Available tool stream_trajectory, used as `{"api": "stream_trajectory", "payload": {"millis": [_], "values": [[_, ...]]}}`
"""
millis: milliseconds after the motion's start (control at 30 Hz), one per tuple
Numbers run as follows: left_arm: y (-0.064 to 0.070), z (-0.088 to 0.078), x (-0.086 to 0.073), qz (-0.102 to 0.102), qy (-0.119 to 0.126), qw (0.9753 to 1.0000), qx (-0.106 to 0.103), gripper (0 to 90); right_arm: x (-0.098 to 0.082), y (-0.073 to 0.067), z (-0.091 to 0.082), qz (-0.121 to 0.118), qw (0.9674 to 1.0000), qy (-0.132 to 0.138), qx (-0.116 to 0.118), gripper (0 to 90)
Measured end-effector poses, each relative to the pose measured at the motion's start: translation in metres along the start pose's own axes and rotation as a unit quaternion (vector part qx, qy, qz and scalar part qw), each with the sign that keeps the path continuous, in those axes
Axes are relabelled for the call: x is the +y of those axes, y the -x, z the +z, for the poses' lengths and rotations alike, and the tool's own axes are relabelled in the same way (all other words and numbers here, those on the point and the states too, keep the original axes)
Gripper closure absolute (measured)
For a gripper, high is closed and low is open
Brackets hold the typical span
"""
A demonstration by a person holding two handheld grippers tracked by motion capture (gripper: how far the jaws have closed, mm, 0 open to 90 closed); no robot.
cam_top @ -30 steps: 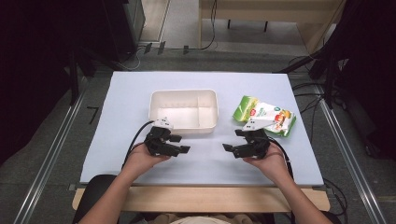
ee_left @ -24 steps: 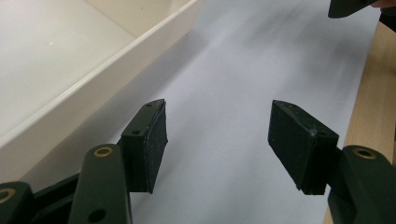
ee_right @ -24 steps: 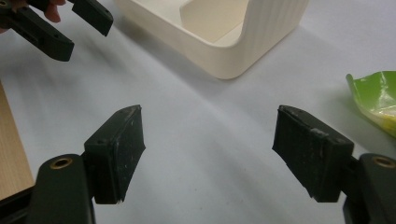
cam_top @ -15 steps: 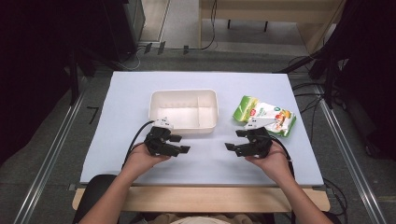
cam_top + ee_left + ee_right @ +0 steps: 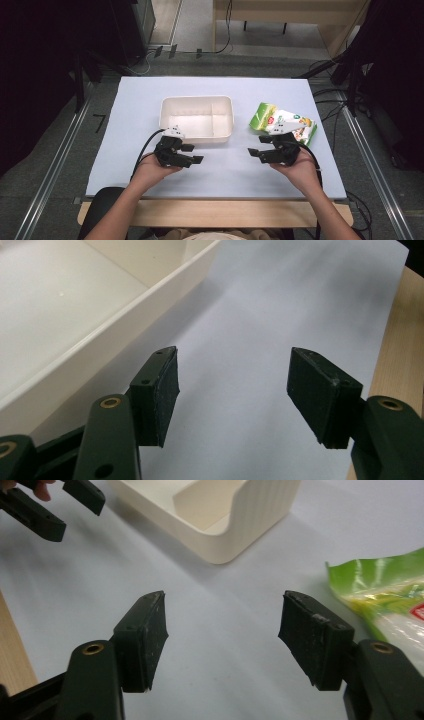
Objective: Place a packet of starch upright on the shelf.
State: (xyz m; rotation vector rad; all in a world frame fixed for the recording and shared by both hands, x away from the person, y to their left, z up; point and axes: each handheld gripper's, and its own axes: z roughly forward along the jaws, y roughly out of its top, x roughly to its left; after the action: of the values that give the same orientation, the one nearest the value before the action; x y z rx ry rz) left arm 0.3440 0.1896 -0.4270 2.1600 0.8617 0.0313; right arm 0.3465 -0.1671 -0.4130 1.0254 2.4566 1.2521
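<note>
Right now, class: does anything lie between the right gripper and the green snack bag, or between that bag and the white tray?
Nothing visible does. The right gripper hovers open just in front of the green snack bag, with bare table cover between the bag and the white tray to its left.

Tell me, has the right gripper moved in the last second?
Yes, slightly: the right gripper has drifted rightward, toward the green bag, while the white tray stayed put.
</note>
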Motion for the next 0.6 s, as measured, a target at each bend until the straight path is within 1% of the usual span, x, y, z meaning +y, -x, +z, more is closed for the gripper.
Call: {"api": "stream_trajectory", "payload": {"millis": [33,133,200,233,267,333,500,600], "values": [[0.000,0.000,0.000,0.001,-0.001,1.0000,0.001,38.1,0.000,0.005,-0.004,0.000,1.0000,0.003,-0.004,40.5],[0.000,0.000,0.000,0.001,0.000,1.0000,0.001,38.1,-0.002,0.013,-0.012,0.010,0.9999,0.006,-0.011,44.1],[0.000,0.000,0.000,0.001,-0.001,1.0000,0.000,38.1,-0.003,0.018,-0.017,0.021,0.9996,0.001,-0.019,45.3],[0.000,0.000,0.000,0.001,-0.001,1.0000,0.000,38.1,-0.003,0.018,-0.017,0.021,0.9996,0.001,-0.019,45.3],[0.000,0.000,0.000,0.001,-0.001,1.0000,0.000,38.1,-0.004,0.023,-0.021,0.024,0.9994,0.001,-0.025,46.2],[0.000,0.000,0.000,0.002,-0.002,1.0000,0.000,38.1,-0.005,0.027,-0.024,0.027,0.9993,0.000,-0.027,48.9],[0.000,0.001,0.000,0.002,-0.002,1.0000,-0.001,38.1,-0.008,0.038,-0.035,0.043,0.9985,0.001,-0.034,57.2],[0.000,0.001,0.000,0.002,-0.002,1.0000,-0.001,38.1,-0.011,0.046,-0.040,0.058,0.9975,-0.006,-0.040,63.4]]}}
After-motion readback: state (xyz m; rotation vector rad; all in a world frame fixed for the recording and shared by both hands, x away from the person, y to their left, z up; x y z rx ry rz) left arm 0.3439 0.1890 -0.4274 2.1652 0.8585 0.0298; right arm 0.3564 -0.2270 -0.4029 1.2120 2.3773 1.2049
